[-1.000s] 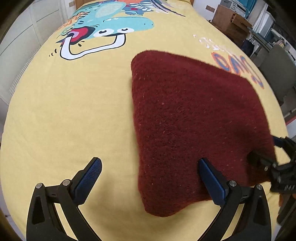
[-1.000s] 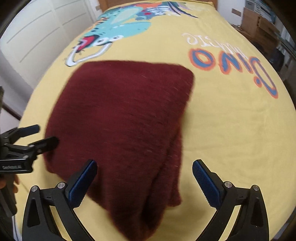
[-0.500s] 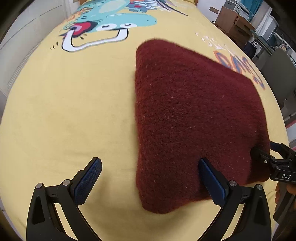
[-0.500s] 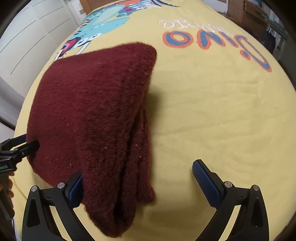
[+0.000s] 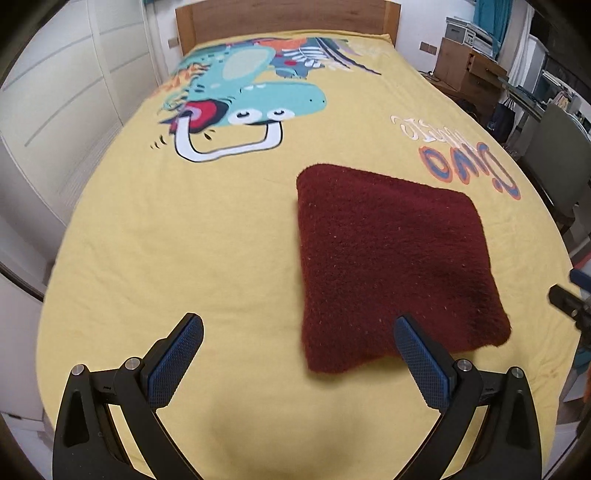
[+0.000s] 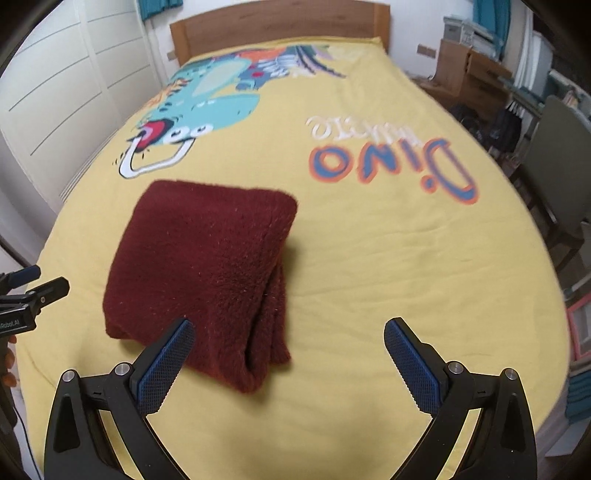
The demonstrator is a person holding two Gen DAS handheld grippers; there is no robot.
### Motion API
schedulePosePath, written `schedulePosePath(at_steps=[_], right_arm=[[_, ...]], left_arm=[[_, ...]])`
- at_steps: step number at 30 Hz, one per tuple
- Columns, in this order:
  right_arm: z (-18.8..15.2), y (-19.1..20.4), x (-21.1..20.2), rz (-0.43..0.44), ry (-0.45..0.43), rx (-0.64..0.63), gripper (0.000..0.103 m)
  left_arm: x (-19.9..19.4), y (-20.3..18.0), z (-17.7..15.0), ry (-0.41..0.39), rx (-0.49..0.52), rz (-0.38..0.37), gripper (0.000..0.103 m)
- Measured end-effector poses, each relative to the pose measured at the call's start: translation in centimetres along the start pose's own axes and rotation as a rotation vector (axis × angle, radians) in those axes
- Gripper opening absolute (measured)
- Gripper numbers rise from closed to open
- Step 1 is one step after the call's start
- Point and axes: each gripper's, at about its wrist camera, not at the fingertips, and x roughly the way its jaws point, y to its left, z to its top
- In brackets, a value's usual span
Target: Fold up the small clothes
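Observation:
A dark red fleece garment [image 5: 391, 258] lies folded into a thick square on the yellow bedspread [image 5: 177, 236]. It also shows in the right wrist view [image 6: 207, 269], with its stacked layers open at the near right edge. My left gripper [image 5: 299, 354] is open and empty, held above the bed just near and left of the garment. My right gripper [image 6: 290, 354] is open and empty, near the garment's front right corner. Each gripper shows at the edge of the other's view, the right one [image 5: 569, 299] and the left one [image 6: 33, 291].
The bedspread carries a teal dinosaur print [image 5: 243, 107] and orange and blue lettering [image 6: 391, 162]. A wooden headboard [image 5: 284, 18] stands at the far end. White wardrobe doors [image 5: 55, 96] line the left. Boxes [image 5: 465, 66] and a chair [image 6: 557, 147] stand right.
Both grippers have pulled back and risen from the garment, so much more of the bed shows. The garment lies flat and still, no longer touched.

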Motion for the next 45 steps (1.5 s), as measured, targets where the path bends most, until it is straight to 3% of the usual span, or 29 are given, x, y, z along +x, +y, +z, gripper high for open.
schedulePosePath(at_steps=[9, 19, 45], right_arm=[[-2.6, -1.7, -4.3, -0.067, -0.016, 0.040, 0.103], [-4.7, -2.7, -5.8, -0.066, -0.015, 0.079, 0.103], [-4.8, -2.9, -7.6, -0.072, -0.033, 0.078, 0.103]], left_arm=[[-2.5, 0.5, -2.8, -0.003, -0.015, 0.025, 0.102], [-2.8, 2.0, -4.0, 0.018, -0.043, 0.041, 0.102], [-2.3, 3.1, -4.7, 0.033, -0.048, 0.037, 0.102]])
